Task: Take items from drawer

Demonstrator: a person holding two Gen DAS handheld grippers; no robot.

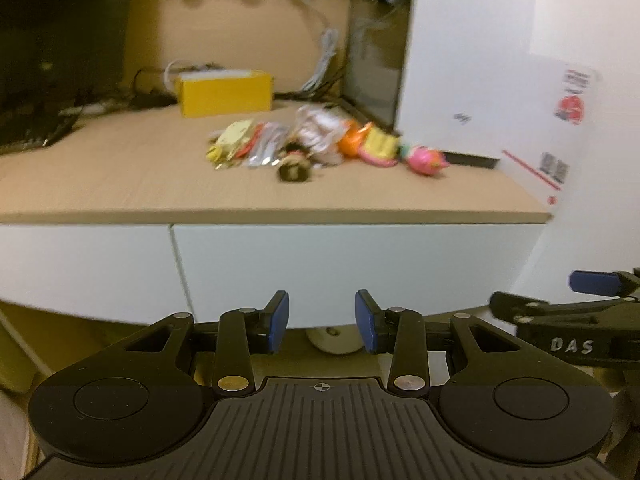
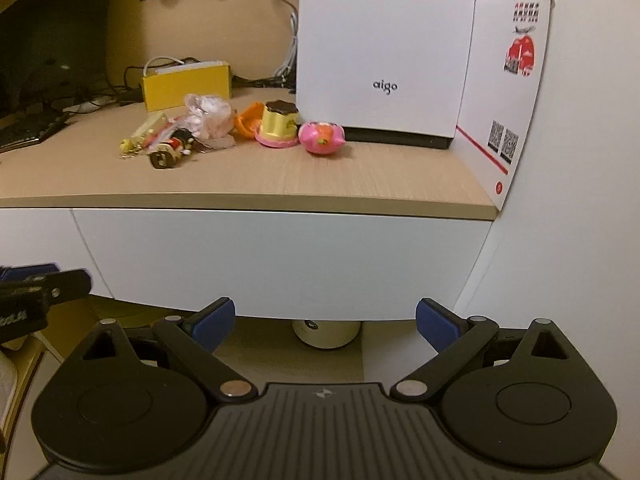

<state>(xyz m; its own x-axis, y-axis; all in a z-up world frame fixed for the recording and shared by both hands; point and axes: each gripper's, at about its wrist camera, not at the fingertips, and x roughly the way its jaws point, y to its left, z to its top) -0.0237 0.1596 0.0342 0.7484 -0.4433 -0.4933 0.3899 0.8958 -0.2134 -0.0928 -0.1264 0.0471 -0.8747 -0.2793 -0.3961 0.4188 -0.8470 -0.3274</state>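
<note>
Below the desk (image 2: pixel 320 184) edge, both claws hang in front of the white drawer front (image 2: pixel 280 260), which sits flush under the desktop. Furthest left on the desk stands a dark monitor (image 2: pixel 48 40) with a keyboard (image 2: pixel 28 132) at its foot, then a yellow box (image 2: pixel 186 86) with cables behind it. In front of that box lies a cluster of small items: a yellow keychain charm (image 2: pixel 140 136), a red and black trinket (image 2: pixel 170 152), a crumpled clear bag (image 2: pixel 210 118), an orange piece (image 2: pixel 246 120), a yellow pudding-shaped toy (image 2: pixel 280 124) on a pink base, and a round pink toy (image 2: pixel 322 138) touching it on the right. Just behind the pink toy rises a white case (image 2: pixel 384 48) marked "aigo", and a white card (image 2: pixel 508 80) with red print and QR codes leans against the wall beside it. The left claw (image 1: pixel 322 322) has its blue pads (image 1: pixel 279 320) apart with a moderate gap, holding nothing. The right claw (image 2: pixel 324 324) stands spread wide, also empty, its pads near the drawer's lower edge. A pale round object (image 2: pixel 326 332) shows under the drawer between the right claw's fingers; what it is cannot be told.
</note>
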